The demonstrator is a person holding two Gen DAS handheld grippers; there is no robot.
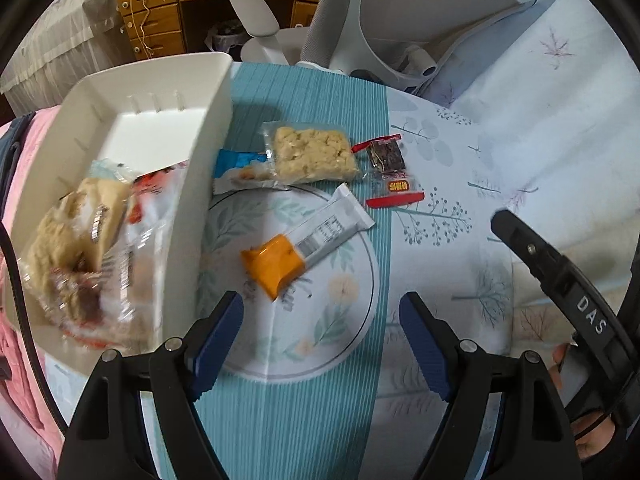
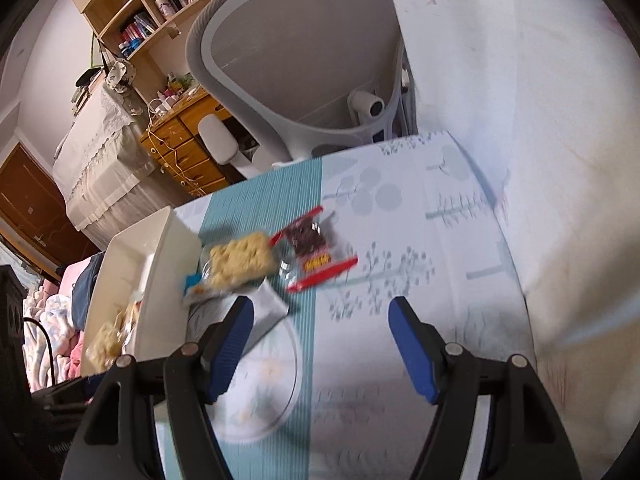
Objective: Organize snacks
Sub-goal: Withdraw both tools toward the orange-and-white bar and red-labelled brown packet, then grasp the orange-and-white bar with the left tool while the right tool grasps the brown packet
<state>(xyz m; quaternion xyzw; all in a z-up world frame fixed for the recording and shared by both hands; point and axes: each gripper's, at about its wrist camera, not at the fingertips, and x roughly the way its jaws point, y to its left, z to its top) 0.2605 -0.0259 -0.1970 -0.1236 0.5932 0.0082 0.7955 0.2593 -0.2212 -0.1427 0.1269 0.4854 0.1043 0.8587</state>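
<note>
A white bin stands at the left of the table and holds several wrapped snacks. On the cloth lie a pale rice-cake pack, a blue-and-white packet, a red-edged dark snack pack and an orange-and-white bar. My left gripper is open and empty, just short of the bar. My right gripper is open and empty, short of the red-edged pack and rice-cake pack. The bin shows at its left.
A teal striped runner and a printed plate pattern cover the table. A grey office chair stands behind the table, a wooden desk beyond it. The right gripper's black body shows at the right of the left wrist view.
</note>
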